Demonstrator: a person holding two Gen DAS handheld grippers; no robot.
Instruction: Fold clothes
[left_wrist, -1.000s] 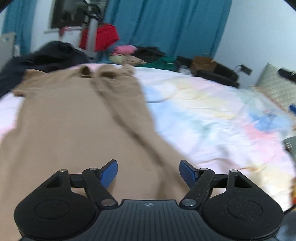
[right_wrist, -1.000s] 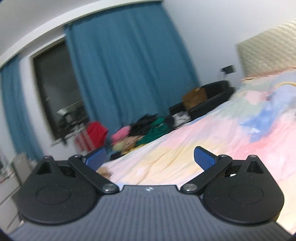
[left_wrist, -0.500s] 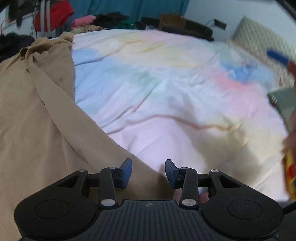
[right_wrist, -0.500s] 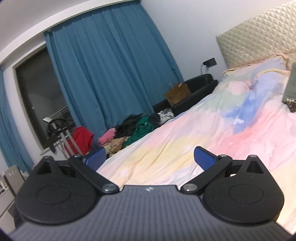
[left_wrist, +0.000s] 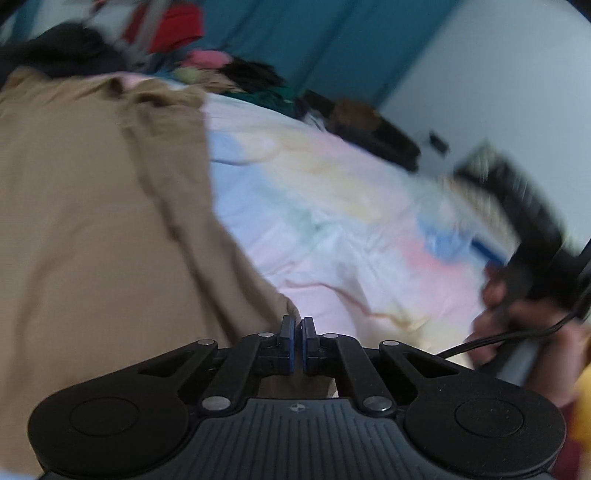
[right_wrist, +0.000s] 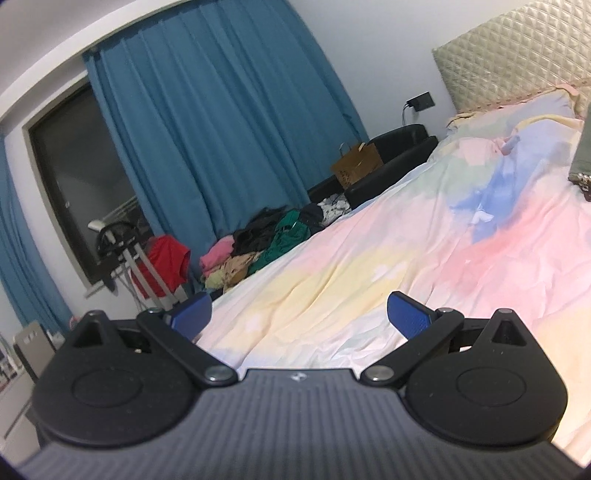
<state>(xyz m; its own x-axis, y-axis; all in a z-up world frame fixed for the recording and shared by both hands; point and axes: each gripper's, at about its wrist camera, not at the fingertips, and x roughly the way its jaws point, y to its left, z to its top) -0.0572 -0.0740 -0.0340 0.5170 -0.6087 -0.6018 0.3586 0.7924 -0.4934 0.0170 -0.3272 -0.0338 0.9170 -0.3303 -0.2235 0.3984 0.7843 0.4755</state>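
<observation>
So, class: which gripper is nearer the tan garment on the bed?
Left. The left gripper is shut at the tan garment's edge; the right gripper hovers open over bare bedsheet.

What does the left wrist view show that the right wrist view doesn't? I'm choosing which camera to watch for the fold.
Only the left wrist view shows the tan garment spread on the bed, the left gripper closed at its near edge, and a hand holding the other gripper. Whether cloth sits between the pads is blurred. Only the right wrist view shows the open right gripper, the dark window and the quilted headboard. Both share the pastel bedsheet, blue curtains and the clothes pile.
</observation>
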